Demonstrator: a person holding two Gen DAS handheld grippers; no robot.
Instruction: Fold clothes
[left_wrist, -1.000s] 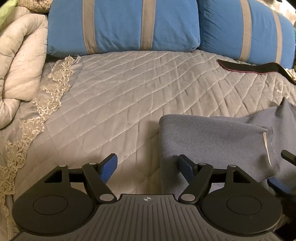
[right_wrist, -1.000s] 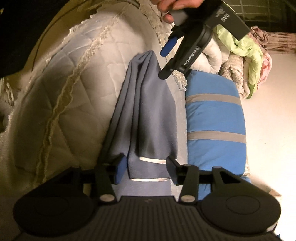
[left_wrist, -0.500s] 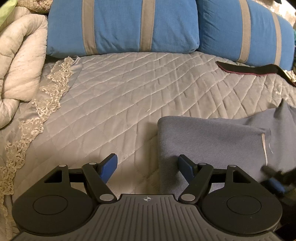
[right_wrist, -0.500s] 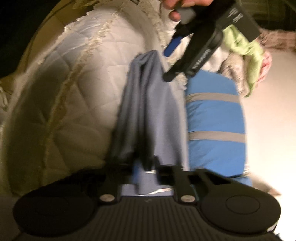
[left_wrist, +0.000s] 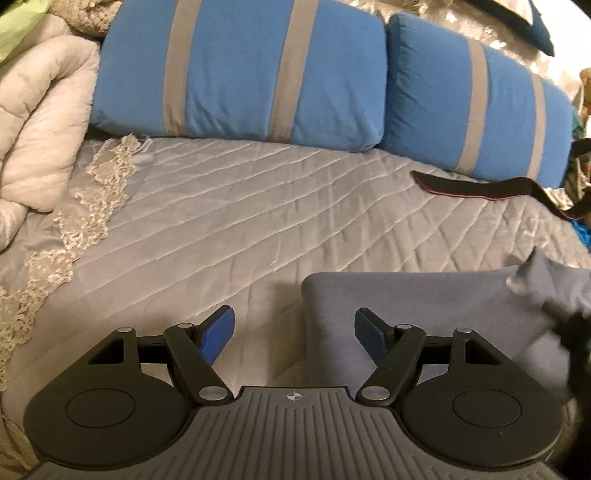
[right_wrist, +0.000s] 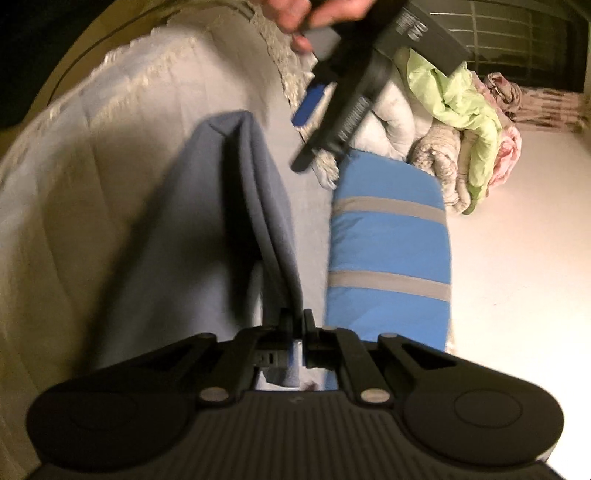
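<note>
A grey-blue garment (left_wrist: 424, 302) lies folded on the grey quilted bedspread (left_wrist: 258, 206). My left gripper (left_wrist: 295, 328) is open just over its left folded edge, right pad above the cloth, left pad above the quilt. In the right wrist view the garment (right_wrist: 221, 206) runs away from me as a raised ridge. My right gripper (right_wrist: 297, 321) is shut on its near end, lifted off the bed. The left gripper (right_wrist: 306, 133) shows beyond the garment's far end, held by a hand. The right gripper (left_wrist: 576, 332) appears as a dark blur at the garment's right end.
Two blue pillows with grey stripes (left_wrist: 240, 70) (left_wrist: 472, 107) line the back of the bed. A black strap (left_wrist: 480, 184) lies before the right one. A rolled white comforter (left_wrist: 33, 122) fills the left. A pile of green and pink clothes (right_wrist: 465, 107) sits past the pillow (right_wrist: 388, 240).
My right gripper has shut on the garment's near end and risen with it, pulling the cloth up into a ridge. The left gripper stays open, almost still.
</note>
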